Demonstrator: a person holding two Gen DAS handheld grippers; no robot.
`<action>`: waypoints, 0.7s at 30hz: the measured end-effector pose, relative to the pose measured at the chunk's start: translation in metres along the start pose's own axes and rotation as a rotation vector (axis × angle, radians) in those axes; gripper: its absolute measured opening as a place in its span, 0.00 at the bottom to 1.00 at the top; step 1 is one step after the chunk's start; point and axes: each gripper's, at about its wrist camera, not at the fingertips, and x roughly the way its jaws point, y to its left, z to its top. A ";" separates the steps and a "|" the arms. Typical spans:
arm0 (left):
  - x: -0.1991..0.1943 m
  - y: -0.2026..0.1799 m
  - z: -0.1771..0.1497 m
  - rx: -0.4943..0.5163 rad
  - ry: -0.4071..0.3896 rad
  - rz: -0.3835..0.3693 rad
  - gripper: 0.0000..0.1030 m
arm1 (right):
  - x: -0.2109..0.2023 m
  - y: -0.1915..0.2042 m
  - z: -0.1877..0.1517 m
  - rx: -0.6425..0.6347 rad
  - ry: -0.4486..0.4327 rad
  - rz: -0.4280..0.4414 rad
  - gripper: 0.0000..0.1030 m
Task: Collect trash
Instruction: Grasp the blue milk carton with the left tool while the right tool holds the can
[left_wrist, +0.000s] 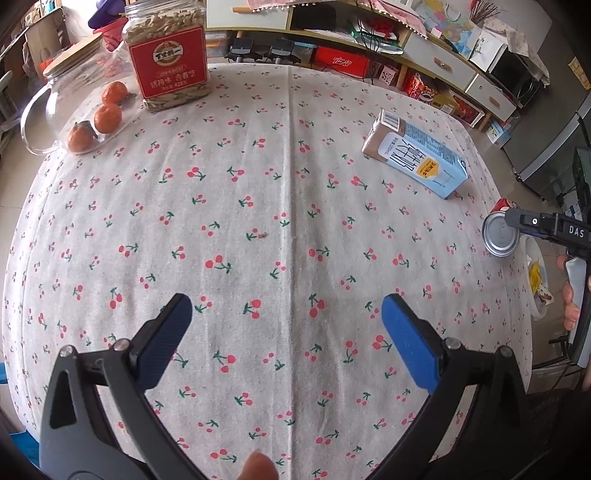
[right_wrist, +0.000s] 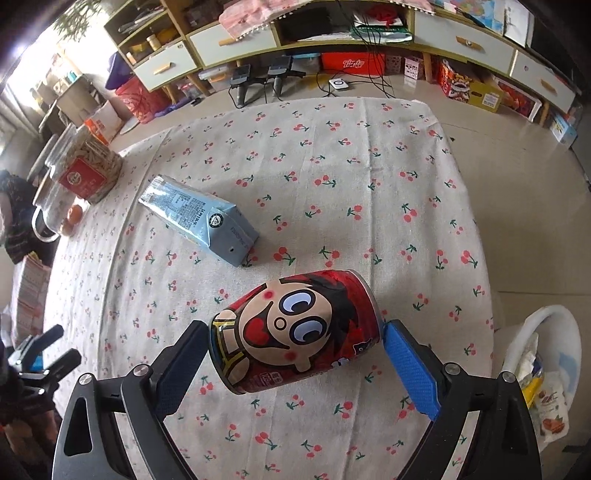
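- A red cartoon can (right_wrist: 295, 332) is being held sideways between the right gripper (right_wrist: 295, 363) pads, above the tablecloth (right_wrist: 369, 166);
- The left gripper (left_wrist: 286, 332) is being held wide apart, gripping nothing;
- A blue carton (right_wrist: 199, 218) is lying flat nearby.

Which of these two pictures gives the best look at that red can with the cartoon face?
The right wrist view. There the red can fills the centre, cartoon face fully visible, clamped between the right tool. The left wrist view shows only the can's silver end at the far right edge.
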 end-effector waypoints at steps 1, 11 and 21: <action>0.000 -0.001 0.000 0.004 -0.002 -0.002 0.99 | -0.004 -0.004 -0.001 0.020 -0.004 0.015 0.93; 0.000 -0.041 0.023 0.080 -0.049 -0.108 0.99 | -0.032 -0.042 -0.022 0.154 -0.050 0.071 0.93; 0.055 -0.080 0.094 -0.183 0.040 -0.220 0.94 | -0.031 -0.055 -0.039 0.147 -0.036 0.055 0.93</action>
